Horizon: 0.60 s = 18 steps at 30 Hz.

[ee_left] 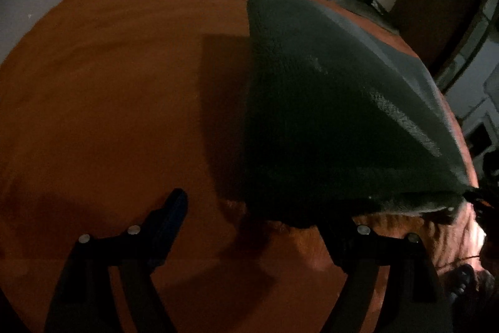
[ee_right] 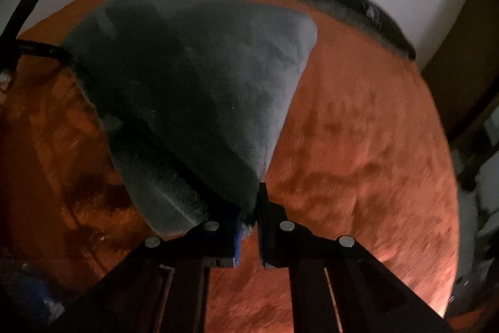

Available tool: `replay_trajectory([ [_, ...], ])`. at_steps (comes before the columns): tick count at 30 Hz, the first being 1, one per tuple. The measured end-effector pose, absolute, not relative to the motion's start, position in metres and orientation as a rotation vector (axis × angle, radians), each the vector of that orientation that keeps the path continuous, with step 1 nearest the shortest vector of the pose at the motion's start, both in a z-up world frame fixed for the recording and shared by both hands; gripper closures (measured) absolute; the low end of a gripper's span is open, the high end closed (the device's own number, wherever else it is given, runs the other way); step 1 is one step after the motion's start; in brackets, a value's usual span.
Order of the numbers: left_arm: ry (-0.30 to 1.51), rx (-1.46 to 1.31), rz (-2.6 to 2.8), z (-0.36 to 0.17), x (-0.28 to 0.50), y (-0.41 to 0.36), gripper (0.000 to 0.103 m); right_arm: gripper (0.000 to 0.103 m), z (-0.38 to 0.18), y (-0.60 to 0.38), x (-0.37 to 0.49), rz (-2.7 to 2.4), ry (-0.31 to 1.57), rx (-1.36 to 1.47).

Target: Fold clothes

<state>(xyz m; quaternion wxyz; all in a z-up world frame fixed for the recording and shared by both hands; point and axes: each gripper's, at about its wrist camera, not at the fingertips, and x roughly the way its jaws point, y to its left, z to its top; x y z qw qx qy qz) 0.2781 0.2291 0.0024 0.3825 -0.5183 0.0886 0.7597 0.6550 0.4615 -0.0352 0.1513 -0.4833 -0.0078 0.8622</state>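
Between the closed fingers of the right gripper a corner of the grey fleece garment was pinched and lifted off the orange surface, while the left gripper stood wide beside it, folding seemingly barely begun
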Motion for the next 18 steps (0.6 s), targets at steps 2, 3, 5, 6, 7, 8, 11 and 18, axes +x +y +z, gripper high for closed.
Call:
replay_trajectory([
  [2, 0.244, -1.32, 1.913, 0.013, 0.276, 0.23, 0.021, 0.095, -0.031, 0.471, 0.661, 2.509, 0.112, -1.377],
  [3, 0.248, -1.284, 1.912, 0.024, 0.277, 0.229, 0.021, 0.095, -0.023, 0.475, 0.666, 2.555, 0.162, -1.34],
  [5, 0.224, -1.201, 1.9, 0.053, 0.276, 0.229, 0.021, 0.095, -0.005, 0.482, 0.677, 2.644, 0.265, -1.262],
  [6, 0.19, -1.177, 1.896, 0.063, 0.272, 0.23, 0.021, 0.092, 0.004, 0.484, 0.676, 2.661, 0.288, -1.235],
  [7, 0.157, -1.156, 1.892, 0.073, 0.269, 0.232, 0.021, 0.087, 0.013, 0.487, 0.675, 2.678, 0.311, -1.208],
  [8, 0.136, -1.159, 1.886, 0.077, 0.264, 0.24, 0.021, 0.086, 0.022, 0.489, 0.674, 2.694, 0.335, -1.181],
  [11, 0.104, -1.18, 1.861, 0.074, 0.254, 0.274, 0.021, 0.085, 0.042, 0.495, 0.653, 2.752, 0.374, -1.135],
  [18, 0.169, -1.321, 1.978, 0.025, 0.241, 0.291, 0.021, 0.085, 0.014, 0.495, 0.589, 2.695, 0.46, -1.33],
])
